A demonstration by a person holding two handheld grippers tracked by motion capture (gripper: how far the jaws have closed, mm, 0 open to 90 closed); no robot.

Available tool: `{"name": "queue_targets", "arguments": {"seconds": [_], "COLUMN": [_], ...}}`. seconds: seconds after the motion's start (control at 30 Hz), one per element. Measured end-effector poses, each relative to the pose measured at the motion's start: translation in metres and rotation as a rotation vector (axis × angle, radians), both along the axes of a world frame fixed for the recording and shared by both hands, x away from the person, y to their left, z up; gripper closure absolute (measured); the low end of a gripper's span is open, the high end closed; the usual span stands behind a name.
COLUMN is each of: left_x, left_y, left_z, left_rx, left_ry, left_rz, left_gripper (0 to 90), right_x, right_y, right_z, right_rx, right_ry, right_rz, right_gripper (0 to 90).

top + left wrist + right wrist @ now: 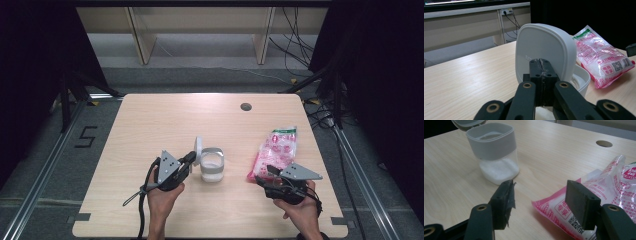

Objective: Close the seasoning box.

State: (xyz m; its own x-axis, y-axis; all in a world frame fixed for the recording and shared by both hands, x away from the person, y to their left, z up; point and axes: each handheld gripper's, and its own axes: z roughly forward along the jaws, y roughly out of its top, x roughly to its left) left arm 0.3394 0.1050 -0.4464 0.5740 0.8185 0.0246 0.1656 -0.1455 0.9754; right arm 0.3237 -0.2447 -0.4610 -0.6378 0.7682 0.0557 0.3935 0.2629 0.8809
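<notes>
Jar stands upright near the middle of the table, its long axis vertical and its mouth up, with white grains in its clear lower part and its hinged lid swung up on edge at the jar's left. Just left of it the left gripper points right at the lid with jaws closed together, their tips at the lid's outer face. At the near right the right gripper has its jaws apart and clamping nothing, with the near end of the pink bag lying between and just beyond them, the bag's length running near to far, well right of the jar.
</notes>
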Motion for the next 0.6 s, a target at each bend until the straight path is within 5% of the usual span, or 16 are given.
{"name": "queue_targets", "arguments": {"seconds": [0.6], "left_x": [0.0014], "left_y": [-0.0094], "left_z": [0.0027], "left_rx": [0.005], "left_ry": [0.000], "left_rz": [-0.024], "left_gripper": [86.5], "right_x": [0.0035], "right_y": [-0.0039], "right_z": [-0.0013], "right_rx": [-0.008], "right_ry": [-0.008], "right_rz": [0.012], "right_gripper": [41.1]}}
